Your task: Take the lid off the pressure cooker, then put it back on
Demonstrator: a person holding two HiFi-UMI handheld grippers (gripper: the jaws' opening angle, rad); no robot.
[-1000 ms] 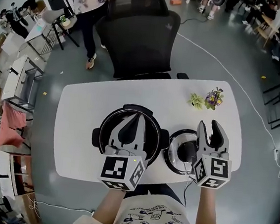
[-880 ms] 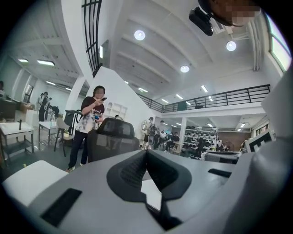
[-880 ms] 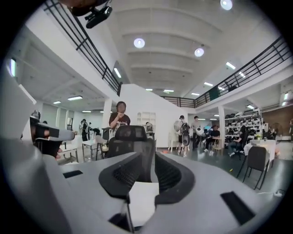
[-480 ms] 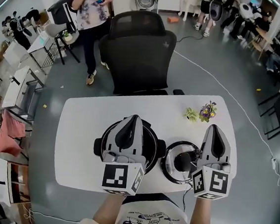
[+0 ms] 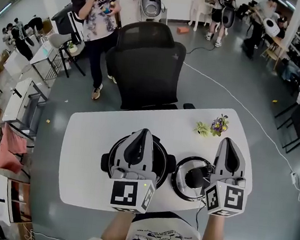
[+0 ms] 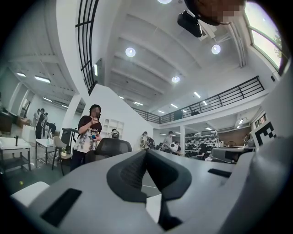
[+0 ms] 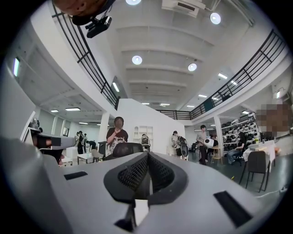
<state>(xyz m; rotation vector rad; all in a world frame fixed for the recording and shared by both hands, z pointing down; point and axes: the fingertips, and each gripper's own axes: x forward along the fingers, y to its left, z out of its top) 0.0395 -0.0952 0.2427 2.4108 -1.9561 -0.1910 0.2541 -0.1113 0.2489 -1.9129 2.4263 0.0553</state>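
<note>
In the head view the black pressure cooker [image 5: 162, 154] stands open on the white table [image 5: 89, 137], mostly hidden under my left gripper [image 5: 143, 132]. Its round lid [image 5: 186, 171], with a black knob, lies flat on the table just right of the pot. My right gripper [image 5: 228, 141] hangs over the lid's right edge. Both grippers are held above the table and point away from me. In the left gripper view the left gripper [image 6: 146, 153] has its jaws together with nothing between them. The right gripper [image 7: 148, 155] shows the same in its own view.
A black office chair [image 5: 148, 63] stands at the table's far side. Two small potted plants [image 5: 213, 126] sit at the table's far right. A person [image 5: 95, 10] stands beyond the chair. A white cable [image 5: 247, 108] runs across the floor to the right.
The right gripper's jaws stood apart over the lid a second ago and are now together. Both grippers have risen, away from the table.
</note>
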